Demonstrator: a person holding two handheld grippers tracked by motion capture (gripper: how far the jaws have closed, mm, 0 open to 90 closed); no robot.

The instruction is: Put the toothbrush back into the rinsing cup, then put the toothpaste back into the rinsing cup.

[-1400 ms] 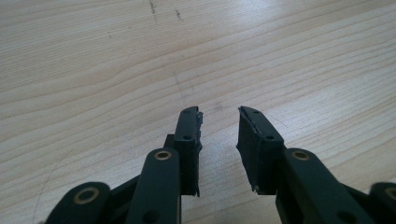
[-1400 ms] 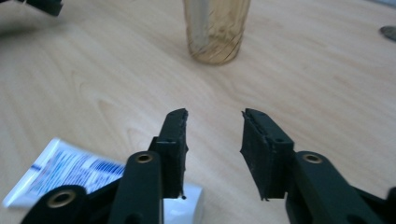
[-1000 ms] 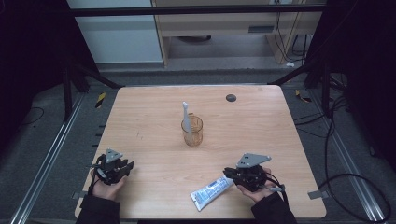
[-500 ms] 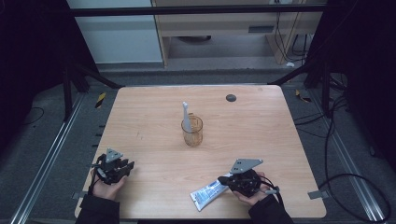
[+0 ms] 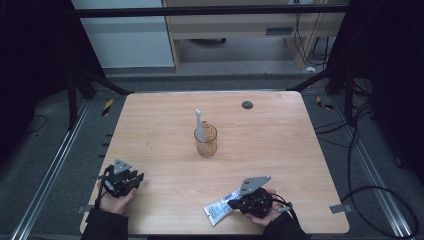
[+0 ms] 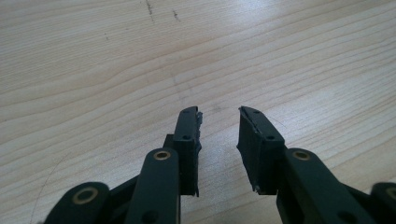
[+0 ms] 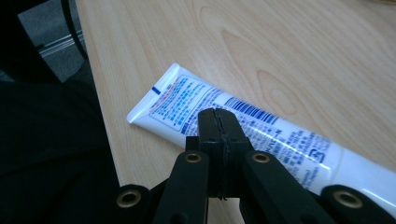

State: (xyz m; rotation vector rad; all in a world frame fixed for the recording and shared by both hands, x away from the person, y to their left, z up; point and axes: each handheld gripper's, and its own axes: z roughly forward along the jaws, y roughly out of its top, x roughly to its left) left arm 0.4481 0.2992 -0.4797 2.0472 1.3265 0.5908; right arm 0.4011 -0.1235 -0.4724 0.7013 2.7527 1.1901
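A white toothpaste tube [image 5: 219, 210] with blue print lies flat near the table's front edge; in the right gripper view the tube [image 7: 187, 100] runs across the picture. My right gripper [image 5: 234, 205] is over the tube's right part. Its jaws [image 7: 217, 115] are pressed together with nothing between them, just above the printed face. My left gripper [image 5: 136, 178] rests low at the front left of the wooden table [image 5: 280, 150]. It is open over bare wood [image 6: 219, 116]. A clear amber cup [image 5: 206, 142] stands mid-table with a white toothbrush [image 5: 199, 123] upright in it.
A small black round disc [image 5: 247, 104] sits near the table's far edge. The table's left front edge [image 7: 100, 116] runs close beside the tube's crimped end. Metal rails and cables lie on the floor around the table.
The right hand has slid left and slightly down, bringing its gripper over the toothpaste tube. The left hand and the cup have kept still.
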